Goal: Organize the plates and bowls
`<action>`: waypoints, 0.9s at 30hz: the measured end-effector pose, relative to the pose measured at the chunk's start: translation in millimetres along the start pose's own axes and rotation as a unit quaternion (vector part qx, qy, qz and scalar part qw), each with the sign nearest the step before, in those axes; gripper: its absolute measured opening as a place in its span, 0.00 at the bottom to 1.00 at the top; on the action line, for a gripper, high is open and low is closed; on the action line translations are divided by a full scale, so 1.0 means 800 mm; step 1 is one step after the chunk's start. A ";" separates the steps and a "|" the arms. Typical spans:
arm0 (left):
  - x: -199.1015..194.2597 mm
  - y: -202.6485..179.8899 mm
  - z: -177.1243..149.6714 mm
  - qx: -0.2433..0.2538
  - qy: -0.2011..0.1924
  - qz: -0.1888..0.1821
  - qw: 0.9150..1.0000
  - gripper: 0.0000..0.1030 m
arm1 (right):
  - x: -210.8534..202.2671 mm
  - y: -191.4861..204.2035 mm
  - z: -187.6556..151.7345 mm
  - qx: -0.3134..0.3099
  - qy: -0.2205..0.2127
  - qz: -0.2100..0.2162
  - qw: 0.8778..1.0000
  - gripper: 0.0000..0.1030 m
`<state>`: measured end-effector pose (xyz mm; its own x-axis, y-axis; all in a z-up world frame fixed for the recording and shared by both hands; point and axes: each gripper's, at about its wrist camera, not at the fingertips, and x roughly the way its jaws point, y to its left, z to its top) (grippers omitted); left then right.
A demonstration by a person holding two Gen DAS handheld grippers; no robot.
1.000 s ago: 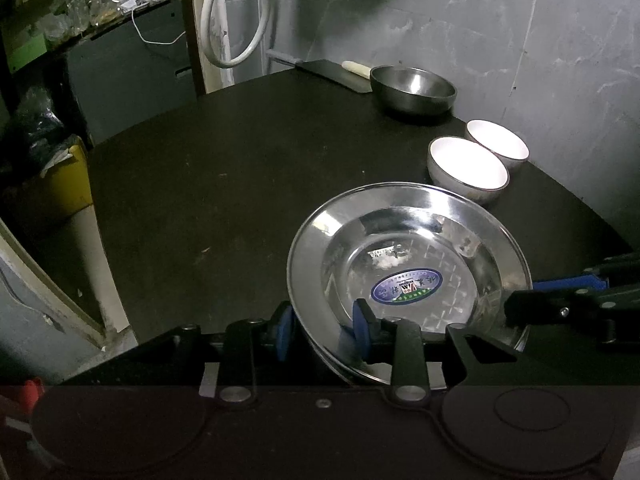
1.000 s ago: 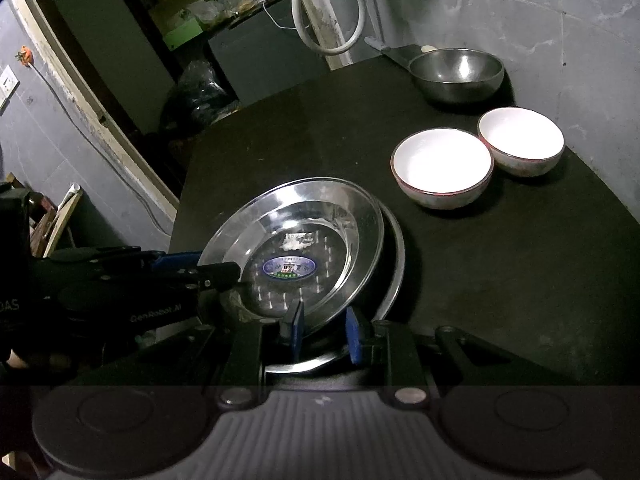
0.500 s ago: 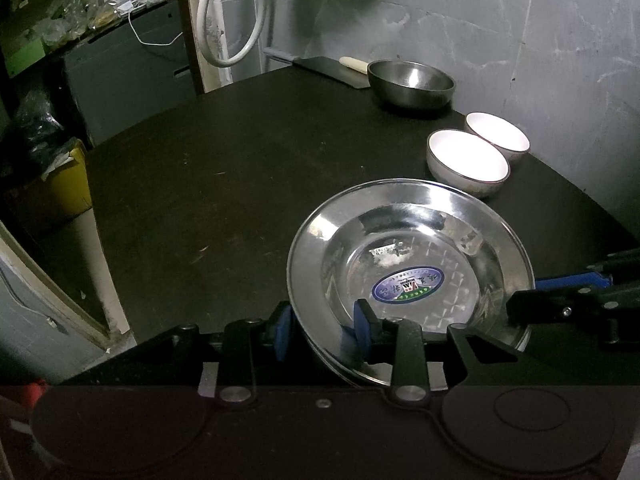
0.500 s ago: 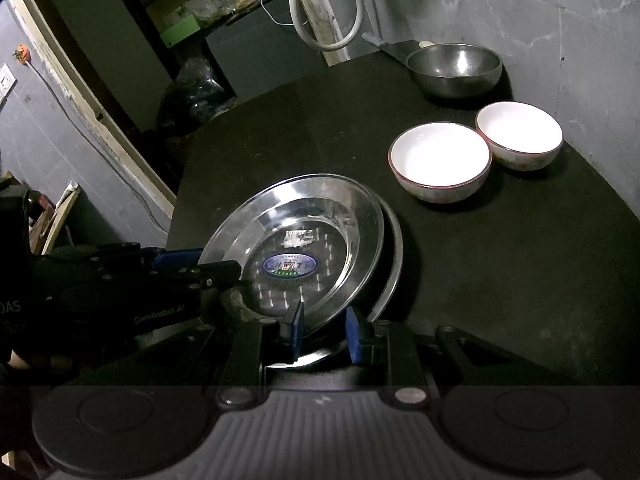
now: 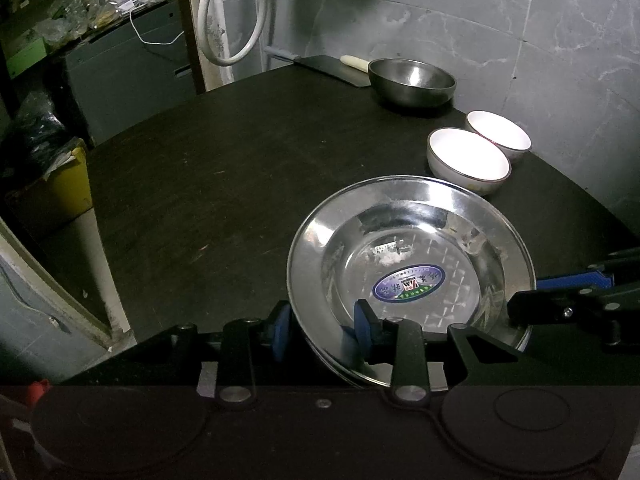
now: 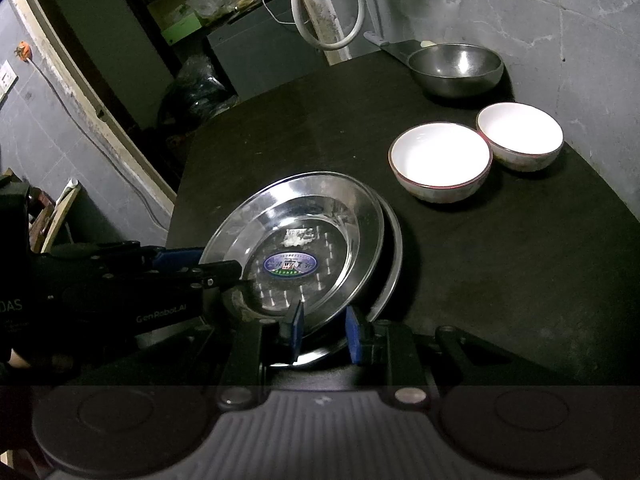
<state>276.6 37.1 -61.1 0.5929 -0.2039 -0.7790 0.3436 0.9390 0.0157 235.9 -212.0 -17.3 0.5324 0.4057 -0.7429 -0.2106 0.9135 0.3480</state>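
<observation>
- Gripping the near rim of the upper steel plate (image 5: 408, 248), the left gripper (image 5: 320, 326) was seen narrowly parted, as was the right gripper (image 6: 324, 330).
- A lower plate (image 6: 394, 248) was seen beneath, on the dark table (image 5: 224, 184).
- An oval blue label (image 6: 291, 266) was noted, its writing unreadable; "GenRobot.AI" was read on the left gripper.
- Two white bowls (image 6: 440, 156) (image 6: 520, 130) were placed far right.

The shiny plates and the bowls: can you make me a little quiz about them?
1. How many white bowls are on the black table?
2. True or false: the steel plates are stacked.
3. The steel bowl sits: A) near the wall, B) on the plates, C) in a white bowl.

Key: 1. Two. 2. True; the left tool and right tool grip the rims. 3. A.
</observation>
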 end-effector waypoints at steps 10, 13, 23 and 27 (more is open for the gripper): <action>0.001 0.000 0.001 -0.010 0.007 0.004 1.000 0.39 | -0.002 0.000 0.003 -0.013 0.004 -0.001 1.000 0.35; 0.001 0.000 0.001 -0.014 0.009 0.007 1.000 0.42 | -0.003 -0.002 0.005 -0.014 0.004 0.002 1.000 0.35; -0.015 0.007 0.019 -0.052 -0.055 0.023 0.997 0.99 | -0.015 -0.020 0.016 -0.014 -0.016 0.007 1.000 0.70; -0.002 0.009 0.048 -0.061 -0.081 0.029 0.994 0.99 | -0.023 -0.045 0.031 -0.010 -0.045 0.019 0.999 0.90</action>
<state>305.8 33.3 -35.9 0.7218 -0.1815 -0.6679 0.2204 0.9750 -0.0267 254.2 -253.1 -1.9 0.5943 0.4377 -0.6748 -0.2490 0.8979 0.3631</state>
